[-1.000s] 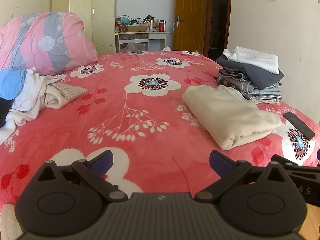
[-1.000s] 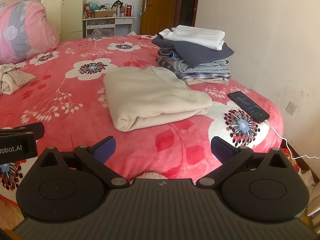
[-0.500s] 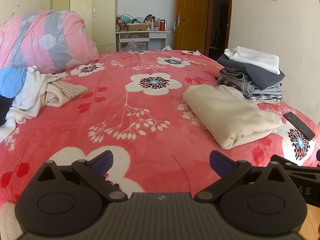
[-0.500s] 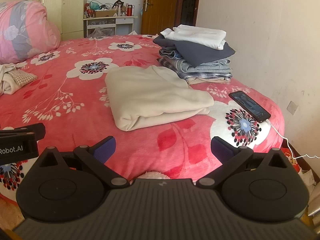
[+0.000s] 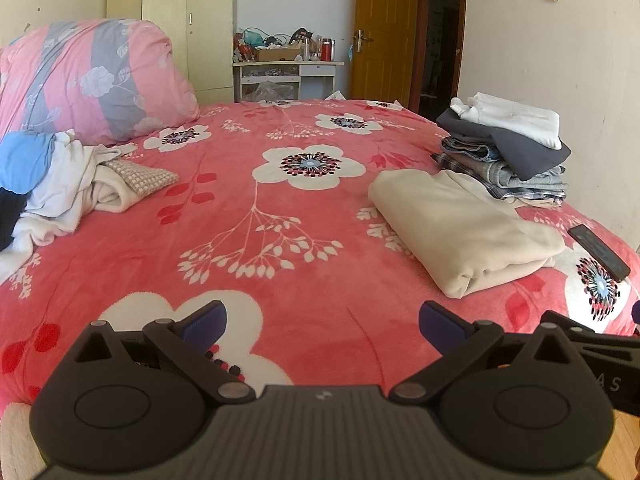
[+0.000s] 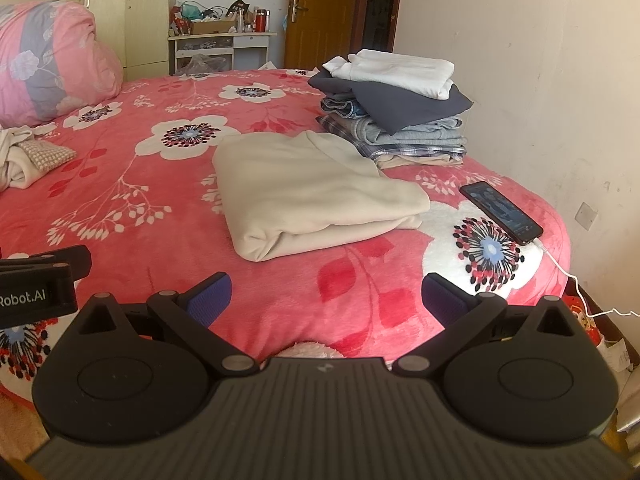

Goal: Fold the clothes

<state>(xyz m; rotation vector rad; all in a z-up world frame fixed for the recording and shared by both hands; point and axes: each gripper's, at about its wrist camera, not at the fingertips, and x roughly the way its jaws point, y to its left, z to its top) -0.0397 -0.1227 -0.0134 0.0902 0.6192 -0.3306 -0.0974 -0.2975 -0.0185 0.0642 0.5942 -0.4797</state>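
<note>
A folded cream garment (image 5: pixel 460 228) (image 6: pixel 312 192) lies on the red floral bedspread (image 5: pixel 280 216) (image 6: pixel 160 152), ahead of both grippers. Behind it stands a stack of folded clothes (image 5: pixel 508 152) (image 6: pixel 396 108) topped by a white piece. An unfolded heap of clothes (image 5: pixel 60 184) (image 6: pixel 24 156), white, blue and checked, sits at the left by the pillow. My left gripper (image 5: pixel 322 322) hangs open over the bed's near edge, nothing between its fingers. My right gripper (image 6: pixel 326 294) is open too, short of the cream garment, holding nothing.
A phone (image 6: pixel 500 212) (image 5: pixel 598 254) on a white cable lies at the bed's right edge. A pink and grey pillow (image 5: pixel 88 80) stands at the back left. The wall (image 6: pixel 540 60) runs close along the right. A cluttered desk (image 5: pixel 288 68) and door are beyond the bed.
Both cameras have drifted slightly, with the bed shifting a little in view. Nothing on the bed has moved and both grippers stay open.
</note>
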